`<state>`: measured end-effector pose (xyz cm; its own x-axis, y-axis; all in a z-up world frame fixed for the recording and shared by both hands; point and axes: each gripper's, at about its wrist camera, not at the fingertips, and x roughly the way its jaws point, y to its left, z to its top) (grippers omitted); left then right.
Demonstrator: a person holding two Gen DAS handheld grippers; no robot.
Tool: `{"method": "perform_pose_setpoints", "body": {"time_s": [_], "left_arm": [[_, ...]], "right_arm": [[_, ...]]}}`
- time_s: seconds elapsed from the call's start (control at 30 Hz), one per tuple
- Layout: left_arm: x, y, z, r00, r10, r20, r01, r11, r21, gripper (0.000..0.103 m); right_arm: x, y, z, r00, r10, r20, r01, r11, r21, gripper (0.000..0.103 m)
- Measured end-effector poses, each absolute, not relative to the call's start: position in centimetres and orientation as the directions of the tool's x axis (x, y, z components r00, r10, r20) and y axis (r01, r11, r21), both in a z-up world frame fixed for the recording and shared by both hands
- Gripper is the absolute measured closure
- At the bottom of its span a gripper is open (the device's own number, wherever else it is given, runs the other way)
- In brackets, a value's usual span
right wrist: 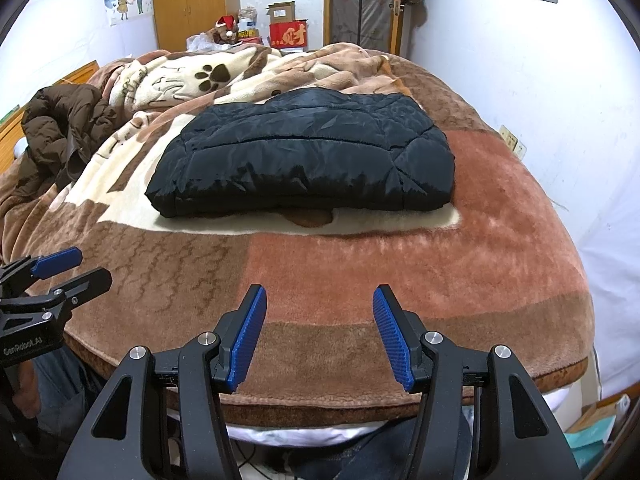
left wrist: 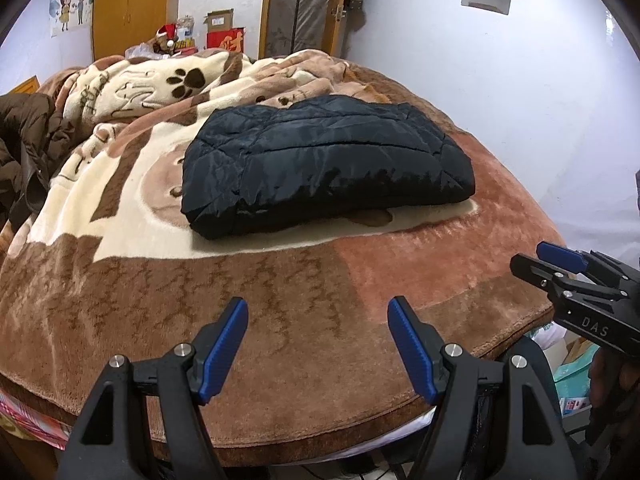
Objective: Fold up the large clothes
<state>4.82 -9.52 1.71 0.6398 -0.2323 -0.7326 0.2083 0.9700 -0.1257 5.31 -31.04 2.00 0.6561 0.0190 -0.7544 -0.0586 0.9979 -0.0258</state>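
— So, what are the grippers doing?

— Both hang over the near edge of the bed, tilted downward. The left gripper (left wrist: 318,344) has its blue pads spread wide with nothing between them, only blanket below. The right gripper (right wrist: 319,334) is the same, jaws apart and empty.

— And the garment?

— The black quilted jacket (right wrist: 304,160) lies folded into a compact rectangle on the brown and cream blanket (right wrist: 400,280), well beyond both grippers, towards the middle of the bed. Neither gripper touches it.

— Anything else on the bed?

— A brown padded coat (right wrist: 60,128) is heaped at the far left. Behind the bed, a red box (right wrist: 288,34) sits among clutter by a wooden wardrobe (right wrist: 192,0).
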Motion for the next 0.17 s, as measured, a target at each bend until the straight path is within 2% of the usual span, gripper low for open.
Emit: {"method": "perform_pose_setpoints", "body": {"time_s": [0.17], "left_arm": [[4.95,-9.65,1.72,0.644,-0.219,-0.733,0.201,0.973,-0.114,0.029]], "right_arm": [[5.35,-31.01,1.96,0.657,0.019,-0.754,-0.058,0.998,-0.026,0.047]]}}
